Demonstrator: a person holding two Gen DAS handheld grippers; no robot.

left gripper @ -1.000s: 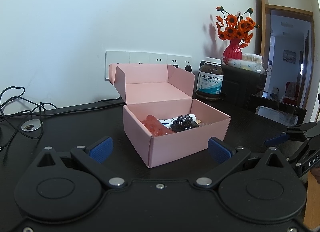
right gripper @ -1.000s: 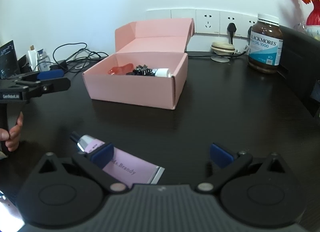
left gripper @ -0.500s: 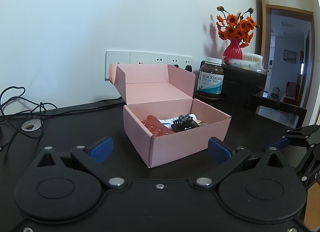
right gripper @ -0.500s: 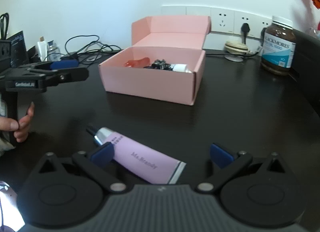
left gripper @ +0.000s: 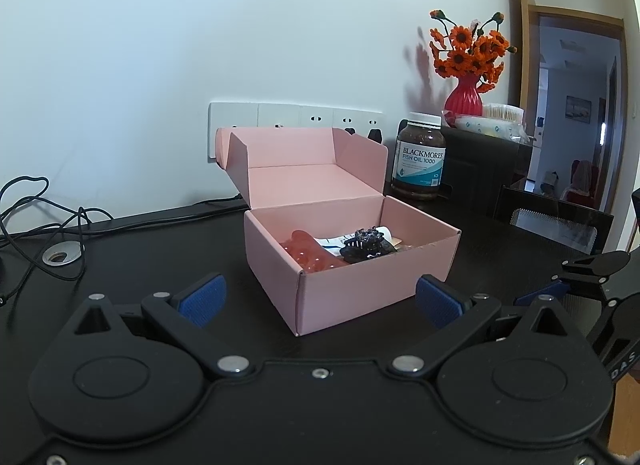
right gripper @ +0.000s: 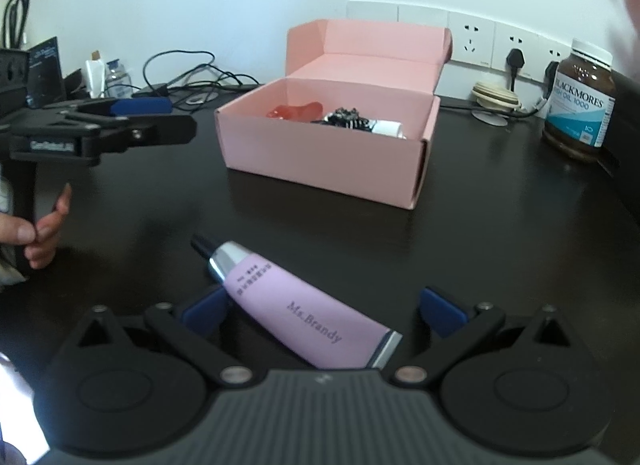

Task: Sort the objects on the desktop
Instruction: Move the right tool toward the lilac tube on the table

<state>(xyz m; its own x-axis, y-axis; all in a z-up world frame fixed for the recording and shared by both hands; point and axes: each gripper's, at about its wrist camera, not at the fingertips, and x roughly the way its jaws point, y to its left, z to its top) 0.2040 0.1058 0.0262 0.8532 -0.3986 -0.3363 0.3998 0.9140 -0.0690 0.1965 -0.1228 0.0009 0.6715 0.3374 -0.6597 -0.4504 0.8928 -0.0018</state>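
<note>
Left wrist view
Left gripper (left gripper: 320, 299): jaws spread wide, holding nothing.
Pink box (left gripper: 360, 285): straight ahead, lid up, hair clip (left gripper: 366, 245) inside.

Right wrist view
Right gripper (right gripper: 324, 311): jaws apart, nothing clamped.
Lilac tube (right gripper: 296, 305): flat on desk (right gripper: 500, 233), between fingers, angled.

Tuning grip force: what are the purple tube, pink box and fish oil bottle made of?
Purple tube: looks like soft matte plastic, flat crimped end, shiny silver collar. Pink box: folded matte cardboard, creased flaps and cut edges. Fish oil bottle: amber and glossy, glass or hard plastic, unclear which; white cap, paper-like label.
</note>
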